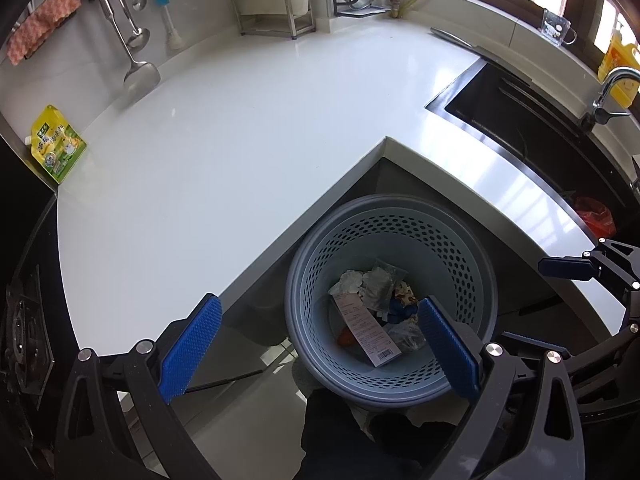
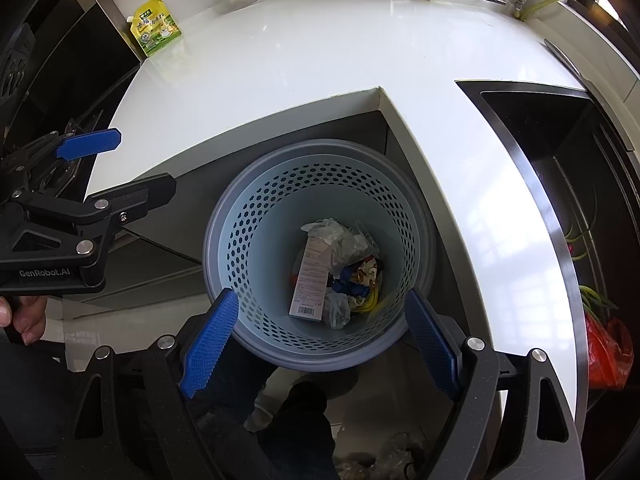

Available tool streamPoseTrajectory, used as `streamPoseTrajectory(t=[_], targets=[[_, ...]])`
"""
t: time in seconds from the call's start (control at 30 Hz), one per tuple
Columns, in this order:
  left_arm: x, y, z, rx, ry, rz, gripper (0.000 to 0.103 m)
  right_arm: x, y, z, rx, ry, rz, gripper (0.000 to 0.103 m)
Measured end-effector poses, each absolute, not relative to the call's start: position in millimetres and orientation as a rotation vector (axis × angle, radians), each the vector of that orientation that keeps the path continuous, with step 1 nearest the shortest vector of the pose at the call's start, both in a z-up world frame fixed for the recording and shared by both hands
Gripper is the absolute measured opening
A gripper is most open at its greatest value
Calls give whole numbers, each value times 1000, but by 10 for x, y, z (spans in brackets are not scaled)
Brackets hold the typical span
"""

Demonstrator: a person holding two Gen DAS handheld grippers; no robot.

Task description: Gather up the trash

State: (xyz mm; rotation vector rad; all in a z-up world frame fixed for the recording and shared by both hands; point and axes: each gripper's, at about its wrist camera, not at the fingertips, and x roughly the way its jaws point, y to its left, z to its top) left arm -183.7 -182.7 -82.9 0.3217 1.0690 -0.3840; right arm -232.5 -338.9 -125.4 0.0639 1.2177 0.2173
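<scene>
A blue-grey perforated bin (image 1: 392, 202) (image 2: 320, 145) stands on the floor in the notch of the white counter (image 1: 240, 128) (image 2: 320, 48). Inside lie a white barcoded carton (image 1: 366, 328) (image 2: 310, 276), crumpled clear plastic (image 1: 378, 282) (image 2: 340, 240) and blue-and-yellow wrappers (image 2: 362, 280). My left gripper (image 1: 319, 302) (image 2: 144, 160) hangs open above the bin's left side, nothing between its blue pads. My right gripper (image 2: 321, 294) (image 1: 525, 301) hovers open over the bin, also empty. A yellow-green pouch (image 1: 58, 144) (image 2: 155, 28) lies at the counter's far left edge.
A black sink (image 1: 532, 120) (image 2: 560, 136) with a faucet (image 1: 608, 88) sits on the right, holding a red plastic bag (image 1: 596, 216) (image 2: 608, 352) and green beans (image 2: 596, 300). A stove (image 1: 24, 320) is at the left. Ladles (image 1: 136, 68) and a metal rack (image 1: 276, 8) line the back wall.
</scene>
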Motion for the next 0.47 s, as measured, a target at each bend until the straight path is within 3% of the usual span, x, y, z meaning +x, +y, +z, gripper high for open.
streamPoseTrajectory(t=[0.47], targets=[[-1804, -1807, -821, 273, 1089, -371, 96, -2322, -3383, -1262, 67, 1218, 216, 81]])
